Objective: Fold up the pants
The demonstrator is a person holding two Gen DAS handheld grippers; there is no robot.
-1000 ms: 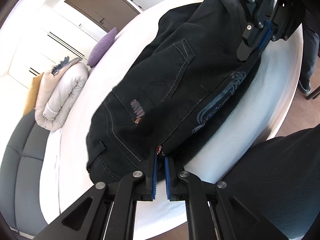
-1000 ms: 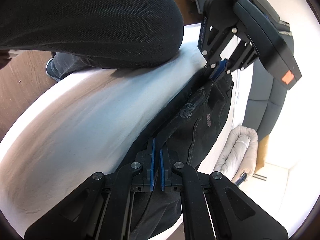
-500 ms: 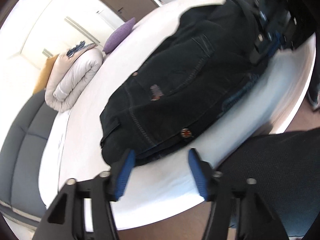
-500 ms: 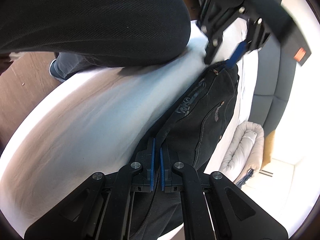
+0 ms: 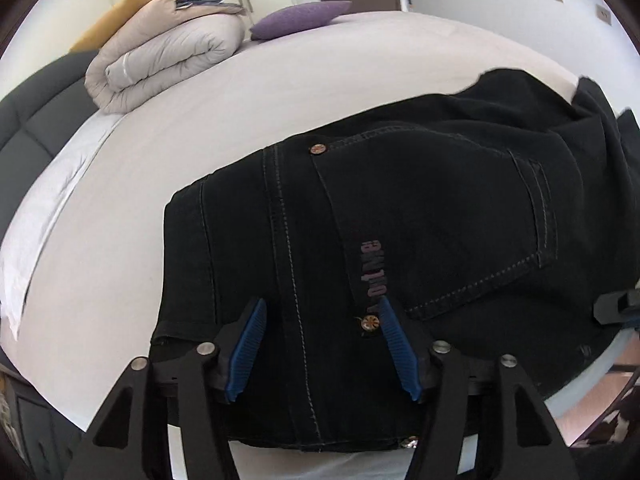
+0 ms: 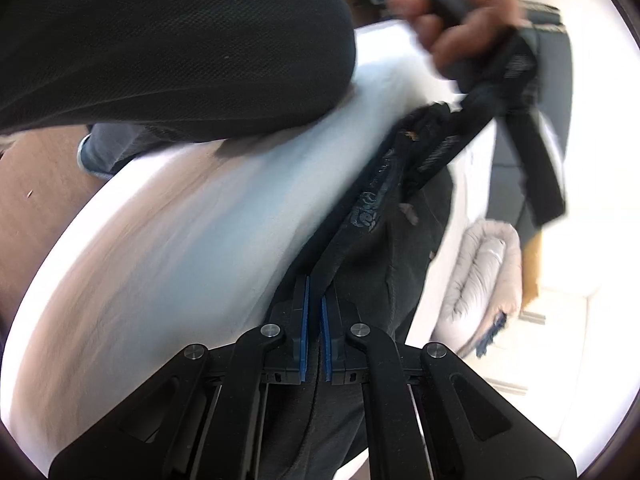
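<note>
The black pants [image 5: 420, 216] lie folded on the white bed [image 5: 280, 92], near its front edge, back pocket and waistband up; the left gripper [image 5: 320, 354] hangs just over the waistband end, its blue pads [image 5: 248, 348] spread and opening further, the denim under the gap but neither pad pressing on it; to the left on the bed, well apart from the pants, sit a rolled duvet [image 5: 168, 52] and a purple pillow [image 5: 300, 20]; the far end of the pants runs off behind the right rim of the view. In the right wrist view the right gripper [image 6: 315, 312] is clamped on a folded edge of the pants [image 6: 360, 216], pads almost together with cloth pinched between; the person's dark-clad leg [image 6: 180, 40] covers the upper left; a hand [image 6: 468, 12], blurred, holds the left gripper's body at upper right, and its fingers cannot be made out there.
</note>
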